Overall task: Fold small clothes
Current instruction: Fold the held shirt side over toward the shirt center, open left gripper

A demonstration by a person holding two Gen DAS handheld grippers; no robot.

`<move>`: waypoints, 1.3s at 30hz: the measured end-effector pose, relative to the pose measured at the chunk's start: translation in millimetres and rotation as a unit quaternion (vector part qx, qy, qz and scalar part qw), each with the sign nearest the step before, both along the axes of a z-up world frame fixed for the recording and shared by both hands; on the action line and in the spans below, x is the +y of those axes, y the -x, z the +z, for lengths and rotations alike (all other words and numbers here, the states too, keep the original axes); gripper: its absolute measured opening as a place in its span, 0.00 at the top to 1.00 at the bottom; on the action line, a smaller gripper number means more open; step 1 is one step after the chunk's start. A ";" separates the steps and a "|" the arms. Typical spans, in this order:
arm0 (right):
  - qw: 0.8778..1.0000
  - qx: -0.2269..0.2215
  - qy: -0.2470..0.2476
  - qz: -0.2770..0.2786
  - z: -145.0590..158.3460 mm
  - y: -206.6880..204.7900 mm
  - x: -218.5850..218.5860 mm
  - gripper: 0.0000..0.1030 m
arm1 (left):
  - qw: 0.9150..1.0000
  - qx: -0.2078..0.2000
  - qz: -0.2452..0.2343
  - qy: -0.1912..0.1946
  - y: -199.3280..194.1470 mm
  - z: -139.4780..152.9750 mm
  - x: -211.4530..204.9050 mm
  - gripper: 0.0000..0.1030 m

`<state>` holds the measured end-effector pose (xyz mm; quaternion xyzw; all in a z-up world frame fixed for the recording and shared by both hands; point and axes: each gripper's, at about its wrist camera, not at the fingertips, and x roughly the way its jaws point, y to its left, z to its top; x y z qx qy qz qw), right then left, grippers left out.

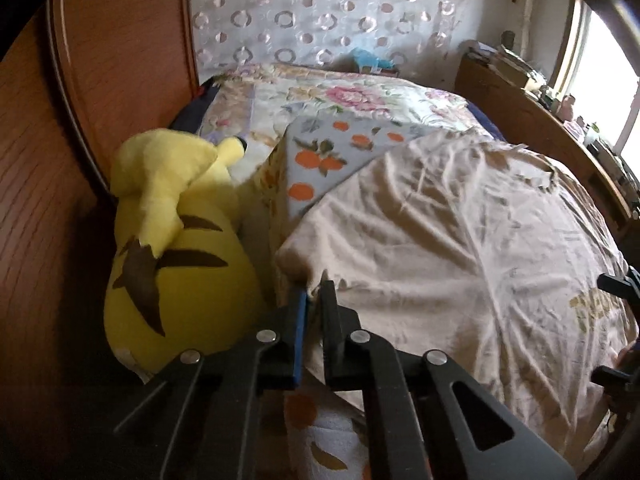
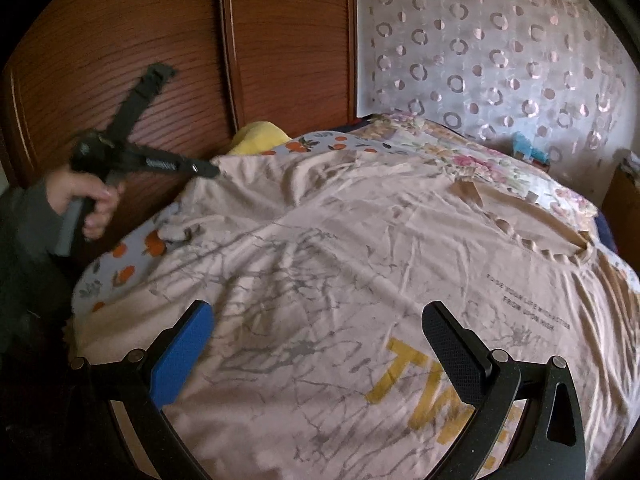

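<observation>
Beige shirt (image 2: 360, 264) spread on a bed, one corner pinched by the left tongs (image 1: 314, 286).

The shirt lies flat but creased, printed with grey branch-like lines, yellow block letters and a small line of black text; its collar (image 2: 560, 236) lies far ahead and to the right of the right tongs (image 2: 320, 344). The left tongs are clamped on the shirt's near left corner, with a yellow plush toy (image 1: 172, 240) just to their left. The right tongs stand wide apart above the shirt's lower part, gripping nothing. An orange-print cloth (image 1: 336, 152) shows beyond the pinched corner.
</observation>
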<state>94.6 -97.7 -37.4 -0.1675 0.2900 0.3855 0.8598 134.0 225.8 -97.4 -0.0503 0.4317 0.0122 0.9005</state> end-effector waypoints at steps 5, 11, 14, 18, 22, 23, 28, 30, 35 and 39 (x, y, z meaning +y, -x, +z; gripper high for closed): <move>1.000 -0.004 -0.009 -0.008 2.1 -0.3 -7.9 0.00 | 0.999 -0.033 -0.020 -0.009 3.6 31.9 -18.3 0.93; 0.999 -0.013 -0.028 -0.030 11.9 -3.5 -29.0 0.00 | 0.995 -0.061 -0.074 -0.010 -4.2 58.7 -69.3 0.93; 0.998 -0.014 -0.036 -0.046 14.4 -5.7 -39.9 0.00 | 0.992 -0.065 -0.105 -0.004 -12.6 66.2 -98.0 0.93; 0.997 -0.011 -0.044 -0.064 14.2 -8.6 -54.5 0.00 | 0.989 -0.070 -0.129 -0.011 -19.8 76.1 -130.1 0.93; 0.996 -0.009 -0.045 -0.073 11.0 -9.7 -60.0 0.00 | 0.988 -0.070 -0.134 -0.018 -20.3 80.5 -145.7 0.90; 0.996 -0.007 -0.045 -0.073 9.6 -9.7 -60.1 0.00 | 0.988 -0.070 -0.135 -0.017 -19.0 80.1 -146.3 0.89; 0.996 -0.006 -0.042 -0.073 7.4 -10.6 -56.7 0.00 | 0.989 -0.074 -0.124 -0.005 -7.6 77.0 -140.0 0.60; 0.997 -0.005 -0.042 -0.072 8.0 -12.5 -57.4 0.00 | 0.990 -0.078 -0.119 -0.004 -0.6 75.0 -134.3 0.58; 0.998 -0.002 -0.041 -0.057 11.5 -15.9 -51.9 0.00 | 0.993 -0.076 -0.092 -0.010 19.3 61.2 -113.7 0.39; 0.999 0.003 -0.041 -0.026 13.5 -24.1 -40.8 0.11 | 0.995 -0.069 -0.071 -0.007 36.6 43.7 -94.1 0.34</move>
